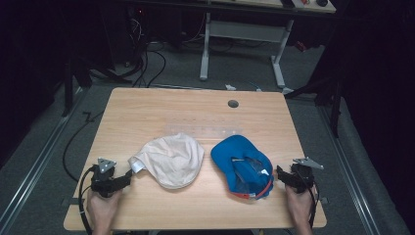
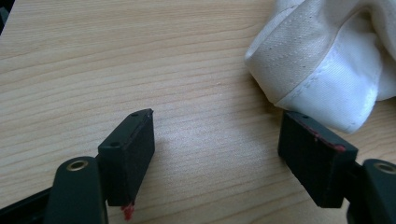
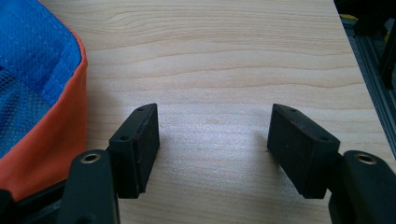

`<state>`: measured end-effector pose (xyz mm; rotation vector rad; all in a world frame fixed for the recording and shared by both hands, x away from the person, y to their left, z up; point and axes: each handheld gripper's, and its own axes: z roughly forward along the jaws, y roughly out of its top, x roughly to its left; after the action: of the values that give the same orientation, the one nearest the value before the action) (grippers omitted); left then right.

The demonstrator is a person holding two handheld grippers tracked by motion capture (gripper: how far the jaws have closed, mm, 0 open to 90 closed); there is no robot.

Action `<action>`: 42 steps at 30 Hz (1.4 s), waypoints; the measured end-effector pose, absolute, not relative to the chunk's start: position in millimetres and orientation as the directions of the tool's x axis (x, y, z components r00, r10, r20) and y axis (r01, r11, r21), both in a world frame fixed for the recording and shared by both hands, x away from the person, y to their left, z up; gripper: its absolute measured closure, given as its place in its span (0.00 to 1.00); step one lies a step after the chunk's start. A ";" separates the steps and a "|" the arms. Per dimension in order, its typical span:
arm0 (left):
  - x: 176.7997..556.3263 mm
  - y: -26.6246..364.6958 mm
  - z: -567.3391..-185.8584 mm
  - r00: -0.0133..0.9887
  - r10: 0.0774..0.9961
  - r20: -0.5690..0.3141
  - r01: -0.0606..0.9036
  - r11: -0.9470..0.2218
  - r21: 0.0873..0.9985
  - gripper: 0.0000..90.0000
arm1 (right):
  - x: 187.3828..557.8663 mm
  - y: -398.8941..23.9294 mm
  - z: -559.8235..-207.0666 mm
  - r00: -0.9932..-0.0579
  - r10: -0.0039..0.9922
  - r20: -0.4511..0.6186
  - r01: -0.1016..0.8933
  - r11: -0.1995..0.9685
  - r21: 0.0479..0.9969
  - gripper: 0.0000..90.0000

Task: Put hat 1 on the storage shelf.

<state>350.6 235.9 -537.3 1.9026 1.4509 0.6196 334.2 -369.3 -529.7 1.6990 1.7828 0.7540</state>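
The cream cap [image 1: 172, 160] lies left on the table [image 1: 195, 112], the blue cap [image 1: 243, 166] right. Both look soft, light and floppy. The left gripper [image 1: 128, 176] and right gripper [image 1: 280, 172] have jaws apart, holding nothing. Best to pinch each cap's stiff brim edge.

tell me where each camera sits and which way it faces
High view: sits above the person's side, looks forward and down on the table; shows both hands, the left tongs, the right tongs, the beige cap and the blue cap.
Left gripper view: rides the left tongs, looks along the open jaws at the beige cap's edge.
Right gripper view: rides the right tongs, looks along the open jaws over bare wood, the blue cap beside them.
Shared: each gripper view shares one cap and the table with the high view.
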 end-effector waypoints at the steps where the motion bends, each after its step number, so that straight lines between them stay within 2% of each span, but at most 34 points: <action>1: 350.6 235.9 -537.3 0.273 0.962 -0.020 0.650 -0.169 0.740 0.30 | 334.2 -369.3 -529.7 -0.041 0.999 -0.015 0.685 0.040 0.727 0.38; 9: 350.4 235.9 -537.3 0.269 0.963 -0.020 0.650 -0.167 0.741 0.31 | 334.3 -369.2 -529.9 -0.047 0.999 -0.017 0.684 0.044 0.728 0.38; 18: 350.3 236.2 -537.2 0.267 0.964 -0.023 0.651 -0.163 0.741 0.32 | 335.1 -368.0 -530.1 -0.069 0.997 -0.019 0.689 0.061 0.722 0.31; 38: 350.2 236.9 -537.1 0.265 0.964 -0.031 0.651 -0.155 0.743 0.32 | 335.0 -368.3 -529.9 -0.068 0.998 -0.012 0.690 0.055 0.722 0.32; 42: 350.1 236.4 -537.2 0.261 0.965 -0.026 0.651 -0.157 0.743 0.32 | 334.7 -368.2 -529.6 -0.072 0.997 -0.017 0.690 0.062 0.722 0.34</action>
<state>350.1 236.4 -537.2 1.8895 1.4628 0.6218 334.7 -368.2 -529.6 1.6797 1.8181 0.7584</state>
